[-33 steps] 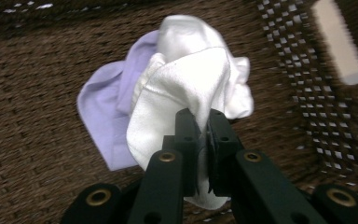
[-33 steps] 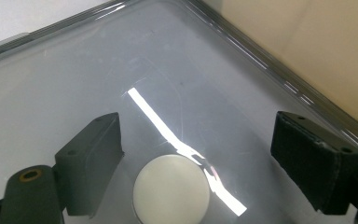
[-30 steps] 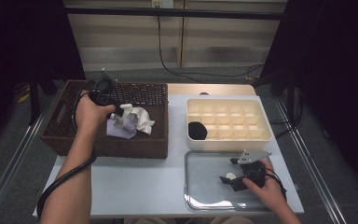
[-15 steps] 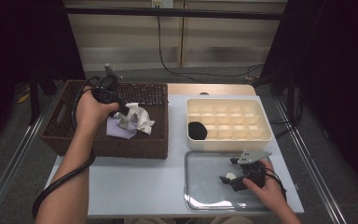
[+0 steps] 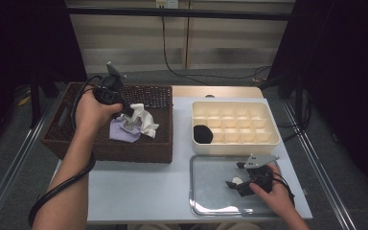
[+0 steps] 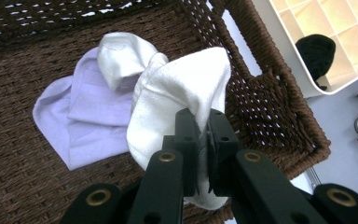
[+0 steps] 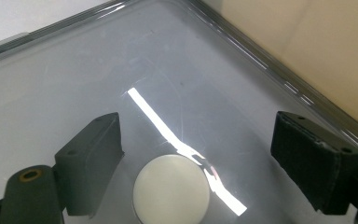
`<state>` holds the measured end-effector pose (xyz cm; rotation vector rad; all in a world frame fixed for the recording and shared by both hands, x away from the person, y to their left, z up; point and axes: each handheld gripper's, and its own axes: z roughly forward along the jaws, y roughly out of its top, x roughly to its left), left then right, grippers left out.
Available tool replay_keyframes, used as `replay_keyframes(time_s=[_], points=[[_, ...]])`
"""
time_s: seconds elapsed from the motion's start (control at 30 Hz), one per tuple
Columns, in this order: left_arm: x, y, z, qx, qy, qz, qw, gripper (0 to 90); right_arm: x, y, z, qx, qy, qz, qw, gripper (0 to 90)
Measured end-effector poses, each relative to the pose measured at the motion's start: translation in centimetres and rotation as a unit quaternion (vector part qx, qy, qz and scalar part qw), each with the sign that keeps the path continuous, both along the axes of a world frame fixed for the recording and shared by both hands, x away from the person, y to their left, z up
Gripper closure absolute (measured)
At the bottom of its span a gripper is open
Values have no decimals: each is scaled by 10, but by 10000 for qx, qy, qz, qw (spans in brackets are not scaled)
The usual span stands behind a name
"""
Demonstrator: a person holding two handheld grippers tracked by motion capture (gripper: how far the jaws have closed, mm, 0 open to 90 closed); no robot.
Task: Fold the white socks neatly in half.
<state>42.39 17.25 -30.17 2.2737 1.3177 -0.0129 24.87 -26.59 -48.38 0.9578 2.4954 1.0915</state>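
The left tool (image 6: 204, 122) has its two black jaws pressed together on a fold of the white cloth (image 6: 177, 98), which bunches up above the floor of the dark brown woven wicker basket (image 6: 279, 107). Under and beside the white cloth, a pale lilac cloth (image 6: 84, 116) lies flat on the basket floor, touching it. In the high view the person's left hand (image 5: 92, 111) holds this tool (image 5: 130, 113) over the basket (image 5: 76, 143), near the basket's right wall, with the white cloth (image 5: 143, 120) hanging from the jaws above the lilac cloth (image 5: 122, 132).

To the right of the basket on the pale bench (image 5: 139, 191) stands a cream plastic tray with a grid of compartments (image 5: 268, 139); a black rounded object (image 5: 202, 134) sits in its compartment nearest the basket.

In front of that tray lies a shallow grey metal tray (image 5: 206, 191). The right tool (image 7: 205, 154) rests low over it with jaws spread wide apart, holding nothing; a small white round disc (image 7: 171, 193) lies on the metal tray (image 7: 74, 70) between the jaws, closer to the left one.
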Motion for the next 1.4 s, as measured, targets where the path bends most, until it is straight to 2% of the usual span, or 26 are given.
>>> replay_keyframes(time_s=[0.33, 0.4, 0.6, 0.8, 1.0, 1.2, 1.4], points=[[-8, -4, 6, -37, -36, -145, 9999, 848, 0, 0, 0, 5, 12, -9, 10000, 161], [-9, -4, 8, -97, 5, -195, 9998, 848, 0, 0, 0, 6, 14, -8, 10000, 161], [-14, -5, 11, -227, -41, -242, 9994, 846, 0, 0, 0, 7, 14, -8, 10000, 161], [-19, -9, 14, -231, -89, -365, 9990, 845, 0, 0, 0, 1, 14, 3, 10000, 161], [-24, -14, 21, -268, -115, -565, 9980, 843, 0, 0, 0, 4, 6, 10, 10000, 161], [-28, -17, 24, -330, -119, -580, 9977, 836, 0, 0, 0, 6, 8, 6, 10000, 161], [-33, -21, 27, -356, -120, -723, 9967, 836, 0, 0, 0, 6, 5, 12, 10000, 161]])
